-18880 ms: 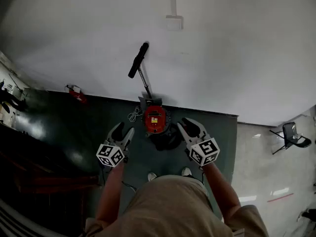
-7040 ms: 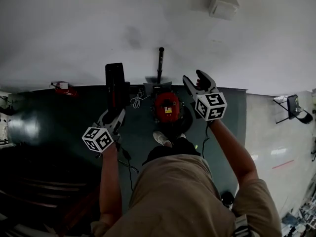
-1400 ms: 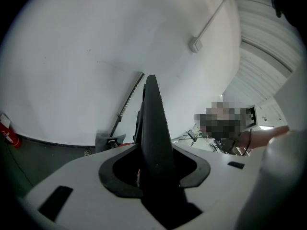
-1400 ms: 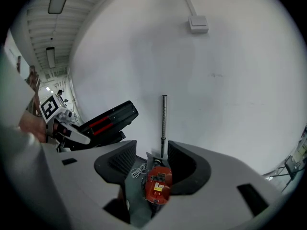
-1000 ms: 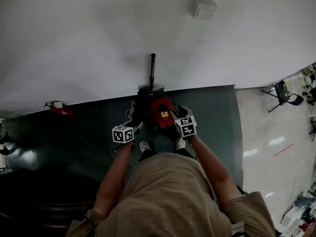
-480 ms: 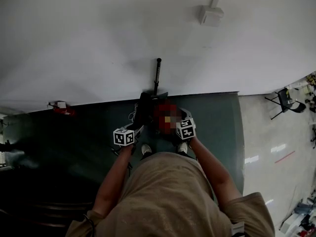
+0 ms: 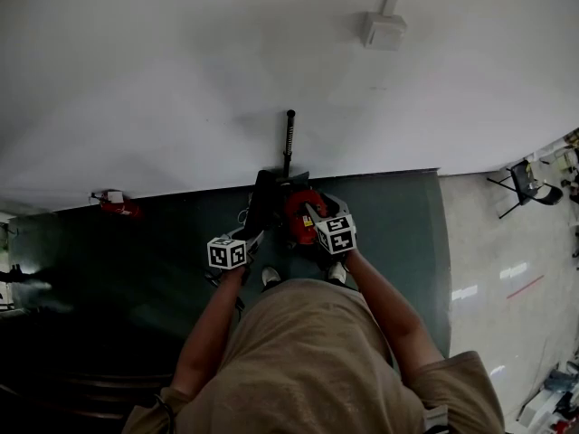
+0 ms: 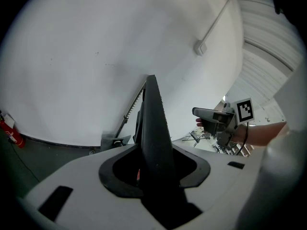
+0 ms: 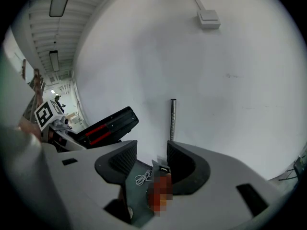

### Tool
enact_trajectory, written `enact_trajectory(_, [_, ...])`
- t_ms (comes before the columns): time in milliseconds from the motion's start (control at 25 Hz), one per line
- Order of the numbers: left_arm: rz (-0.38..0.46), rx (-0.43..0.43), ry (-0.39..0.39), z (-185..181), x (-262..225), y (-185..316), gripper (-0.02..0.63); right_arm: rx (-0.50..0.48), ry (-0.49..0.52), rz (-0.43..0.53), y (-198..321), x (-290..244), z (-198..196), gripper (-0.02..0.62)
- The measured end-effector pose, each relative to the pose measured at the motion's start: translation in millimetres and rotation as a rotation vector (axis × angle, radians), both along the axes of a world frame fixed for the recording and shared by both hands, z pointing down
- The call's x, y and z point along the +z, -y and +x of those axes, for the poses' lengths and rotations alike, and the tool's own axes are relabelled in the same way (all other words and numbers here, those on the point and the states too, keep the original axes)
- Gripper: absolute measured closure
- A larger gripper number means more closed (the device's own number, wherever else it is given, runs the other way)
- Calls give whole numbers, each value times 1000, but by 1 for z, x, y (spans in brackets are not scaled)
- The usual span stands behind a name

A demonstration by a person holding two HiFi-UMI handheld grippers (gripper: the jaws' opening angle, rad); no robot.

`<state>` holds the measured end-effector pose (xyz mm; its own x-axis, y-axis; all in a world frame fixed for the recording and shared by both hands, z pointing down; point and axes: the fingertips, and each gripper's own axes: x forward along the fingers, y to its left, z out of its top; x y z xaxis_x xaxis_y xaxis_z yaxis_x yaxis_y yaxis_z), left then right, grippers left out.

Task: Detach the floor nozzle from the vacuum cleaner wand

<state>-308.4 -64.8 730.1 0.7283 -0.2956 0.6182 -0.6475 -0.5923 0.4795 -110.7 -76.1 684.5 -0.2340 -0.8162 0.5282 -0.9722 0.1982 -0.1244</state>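
My left gripper (image 7: 251, 236) is shut on the black floor nozzle (image 7: 264, 193), which it holds up off the floor; in the left gripper view the nozzle (image 8: 152, 114) rises edge-on between the jaws. The nozzle (image 9: 106, 125) is apart from the wand (image 7: 289, 137), a thin dark tube that stands upright against the white wall. The wand (image 9: 173, 119) shows beyond my right gripper (image 9: 149, 159), which is open with nothing between its fingers. In the head view the right gripper (image 7: 316, 214) hovers over the red vacuum body (image 7: 298, 208).
A dark green floor strip (image 7: 136, 242) runs along the white wall. A red fire extinguisher (image 7: 118, 206) lies at the left. A white cord (image 9: 143, 178) lies by the vacuum. A wall box (image 7: 384, 31) is high up, and a chair (image 7: 527, 184) stands far right.
My right gripper has edged up and slightly left over the red vacuum body. The left gripper keeps hold of the nozzle in the same place.
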Motion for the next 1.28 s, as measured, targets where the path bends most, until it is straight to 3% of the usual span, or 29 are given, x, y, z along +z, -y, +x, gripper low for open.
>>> enact_trajectory(360, [8, -13, -11, 0, -9, 4, 434, 52, 8, 13, 3, -14, 12, 397])
enact_trajectory(480, [8, -16, -8, -2, -11, 3, 434, 47, -57, 8, 2, -12, 19, 484])
enact_trajectory(560, [9, -16, -4, -2, -13, 2, 434, 44, -66, 0, -1, -13, 23, 494])
enact_trajectory(1080, [32, -73, 19, 11, -30, 2, 434, 60, -6, 29, -23, -22, 67, 494])
enact_trajectory(1280, [42, -118, 9, 27, -36, -3, 434, 79, 71, 23, -35, -24, 97, 494])
